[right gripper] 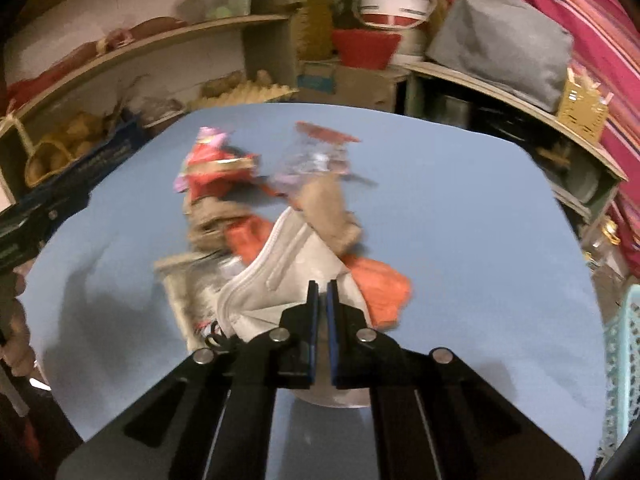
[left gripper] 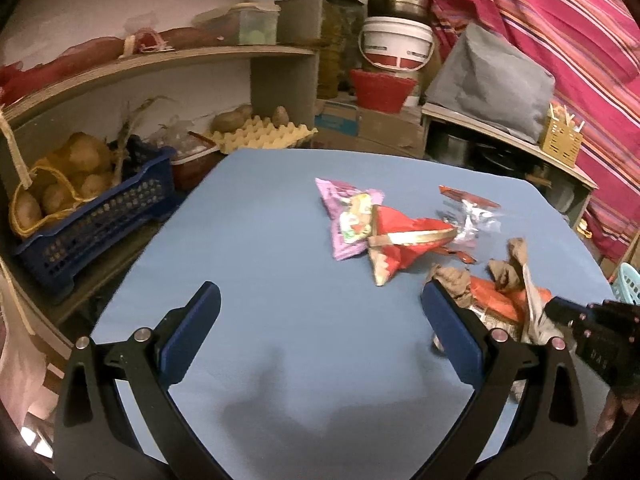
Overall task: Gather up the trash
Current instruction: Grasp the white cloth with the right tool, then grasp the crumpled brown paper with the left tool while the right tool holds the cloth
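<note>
Trash lies on a blue table point(left gripper: 260, 240): a purple wrapper point(left gripper: 348, 216), a red wrapper point(left gripper: 404, 240), a clear silvery wrapper point(left gripper: 472, 216), brown crumpled paper point(left gripper: 508, 268) and an orange wrapper point(left gripper: 492, 296). My left gripper point(left gripper: 320, 304) is open and empty over the table, left of the pile. My right gripper point(right gripper: 322, 292) is shut on a white face mask point(right gripper: 280, 280) at the near end of the pile; it shows at the right edge of the left wrist view point(left gripper: 592, 320). The right wrist view is blurred.
Shelves point(left gripper: 160, 60) stand behind the table, with a blue crate point(left gripper: 100, 216) of potatoes, an egg tray point(left gripper: 260, 132), buckets point(left gripper: 396, 44) and a pot. A teal basket point(right gripper: 620, 360) sits at the table's right edge. A striped curtain point(left gripper: 560, 20) hangs at right.
</note>
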The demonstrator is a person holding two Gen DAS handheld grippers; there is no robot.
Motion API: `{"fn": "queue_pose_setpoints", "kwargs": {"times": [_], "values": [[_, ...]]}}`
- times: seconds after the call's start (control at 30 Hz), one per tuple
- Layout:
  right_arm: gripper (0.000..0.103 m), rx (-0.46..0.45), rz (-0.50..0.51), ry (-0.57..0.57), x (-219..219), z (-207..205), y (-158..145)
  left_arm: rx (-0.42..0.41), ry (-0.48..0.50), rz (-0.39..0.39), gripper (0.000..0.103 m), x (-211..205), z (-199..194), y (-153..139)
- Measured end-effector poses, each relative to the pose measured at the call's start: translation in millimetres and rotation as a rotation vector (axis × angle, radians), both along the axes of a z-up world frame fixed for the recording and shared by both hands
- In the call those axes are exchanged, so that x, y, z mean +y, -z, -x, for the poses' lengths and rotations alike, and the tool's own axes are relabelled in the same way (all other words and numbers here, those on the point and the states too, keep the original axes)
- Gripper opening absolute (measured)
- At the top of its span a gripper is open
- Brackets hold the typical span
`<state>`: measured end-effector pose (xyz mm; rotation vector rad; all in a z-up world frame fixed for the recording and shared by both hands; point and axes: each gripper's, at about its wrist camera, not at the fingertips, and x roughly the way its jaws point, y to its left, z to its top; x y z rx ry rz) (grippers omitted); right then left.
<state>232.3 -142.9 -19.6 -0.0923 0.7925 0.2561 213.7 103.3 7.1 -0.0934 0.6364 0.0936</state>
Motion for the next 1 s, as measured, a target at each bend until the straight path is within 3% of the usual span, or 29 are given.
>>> {"fn": "queue_pose_setpoints", "kwargs": {"times": [0.27,0.6,0.67,0.7,0.73,0.77,0.8,1.0], "values": [[0.001,-0.013,0.026,0.155,-63.3,-7.6,-5.4,0.029,0.093,-0.016,0.098,-44.3,-5.2,7.6],[0.003,0.022,-0.002,0.255,-115.0,-6.8,-1.6,0.053,0.173,-0.036,0.097,-84.4,-20.8,17.3],[0.004,0.031,-0.023,0.268,-120.6,-7.2,0.8,0.078,0.174,-0.042,0.089,-86.9,-28.2,23.5],[0.02,0.037,-0.044,0.277,-124.7,-7.1,1.9,0.093,0.175,-0.041,0.086,-86.5,-32.6,26.8],[0.058,0.036,-0.057,0.288,-127.7,-7.4,2.6,0.108,0.174,-0.037,0.082,-85.3,-37.4,30.2],[0.076,0.024,-0.067,0.307,-130.8,-6.3,2.0,0.123,0.174,-0.026,0.078,-83.5,-42.6,34.2],[0.082,-0.003,-0.079,0.327,-132.7,-4.1,0.1,0.135,0.182,-0.016,0.076,-82.3,-46.5,36.7],[0.082,-0.012,-0.095,0.32,-123.5,-7.6,-0.2,0.177,0.243,0.044,0.054,-79.4,-59.0,47.4]]}}
